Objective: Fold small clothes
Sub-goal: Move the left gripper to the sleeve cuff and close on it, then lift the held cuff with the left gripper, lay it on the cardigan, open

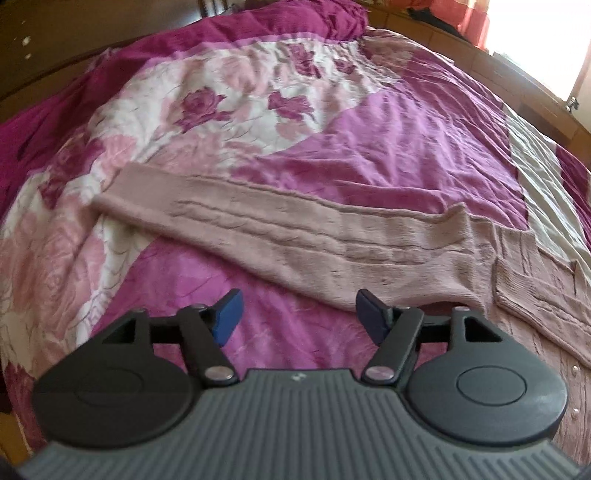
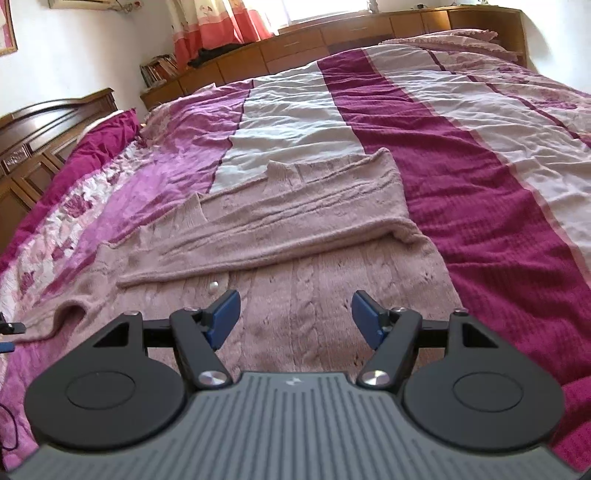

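- Pink cable-knit cardigan [image 2: 295,302] lies flat on the bed's quilt [image 2: 461,177], over its purple, white and magenta stripes.
- One sleeve [image 2: 295,221] is folded across the body of the garment; in the right wrist view its long axis runs from lower left to upper right, ending at a cuff on the white stripe.
- Left wrist view shows the other sleeve [image 1: 258,225] stretched out straight on the quilt [image 1: 388,140], long axis running left to right, cuff pointing left onto the floral panel, shoulder joining the body at the right edge of the frame.
- Left gripper [image 1: 297,319] hovers above the purple fabric just short of that sleeve's lower edge; its blue pads [image 1: 229,310] stand wide apart with nothing between them.
- Right gripper [image 2: 295,319] hovers over the cardigan's front panel; its pads [image 2: 226,314] are likewise spread, holding nothing.
- Only the right wrist view shows a pearl button [image 2: 213,285] on the placket, a wooden headboard [image 2: 48,125], low cabinets [image 2: 332,33] and an orange-pink curtain [image 2: 218,26].
- Only the left wrist view shows the floral rose print [image 1: 203,107].
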`<state>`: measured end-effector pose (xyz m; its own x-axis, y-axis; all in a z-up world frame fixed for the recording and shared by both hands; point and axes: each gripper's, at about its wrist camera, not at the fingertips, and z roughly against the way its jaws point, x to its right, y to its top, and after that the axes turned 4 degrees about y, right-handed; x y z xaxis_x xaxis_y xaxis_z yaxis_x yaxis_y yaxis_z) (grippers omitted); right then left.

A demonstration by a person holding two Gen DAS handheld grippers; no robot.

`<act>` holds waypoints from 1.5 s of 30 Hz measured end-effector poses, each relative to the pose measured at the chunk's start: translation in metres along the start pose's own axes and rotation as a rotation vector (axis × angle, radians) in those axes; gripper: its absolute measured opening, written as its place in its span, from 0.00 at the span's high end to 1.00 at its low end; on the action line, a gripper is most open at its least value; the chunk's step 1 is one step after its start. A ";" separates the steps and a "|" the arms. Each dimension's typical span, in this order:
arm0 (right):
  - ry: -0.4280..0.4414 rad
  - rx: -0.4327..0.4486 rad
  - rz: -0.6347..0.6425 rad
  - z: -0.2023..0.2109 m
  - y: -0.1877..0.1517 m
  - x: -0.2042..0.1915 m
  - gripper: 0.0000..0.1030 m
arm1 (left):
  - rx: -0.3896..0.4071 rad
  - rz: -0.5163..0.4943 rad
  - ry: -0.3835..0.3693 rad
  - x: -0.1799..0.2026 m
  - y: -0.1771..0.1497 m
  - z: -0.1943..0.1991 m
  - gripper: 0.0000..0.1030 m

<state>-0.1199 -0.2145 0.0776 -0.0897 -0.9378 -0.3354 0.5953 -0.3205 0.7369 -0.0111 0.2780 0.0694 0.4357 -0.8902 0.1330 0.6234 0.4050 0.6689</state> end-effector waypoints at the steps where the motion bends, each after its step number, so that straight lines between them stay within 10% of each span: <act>1: 0.001 -0.001 0.000 0.000 -0.001 0.000 0.29 | 0.000 0.006 0.002 -0.004 0.000 -0.001 0.32; 27: -0.133 0.018 0.022 -0.024 -0.011 0.002 0.29 | 0.060 0.277 -0.052 -0.036 0.029 -0.079 0.34; 29: -0.130 0.023 0.027 -0.024 -0.010 0.001 0.29 | 0.079 0.262 -0.060 -0.035 0.030 -0.080 0.60; 30: -0.129 0.028 0.030 -0.023 -0.010 0.002 0.29 | 0.082 0.253 -0.086 -0.036 0.031 -0.079 0.93; 45: -0.079 0.059 0.012 -0.018 -0.012 0.013 0.29 | 0.310 0.140 -0.110 -0.024 0.067 -0.003 0.92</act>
<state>-0.1141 -0.2202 0.0540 -0.1468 -0.9486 -0.2803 0.5491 -0.3138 0.7746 0.0223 0.3277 0.1085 0.4203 -0.8543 0.3057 0.3285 0.4574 0.8264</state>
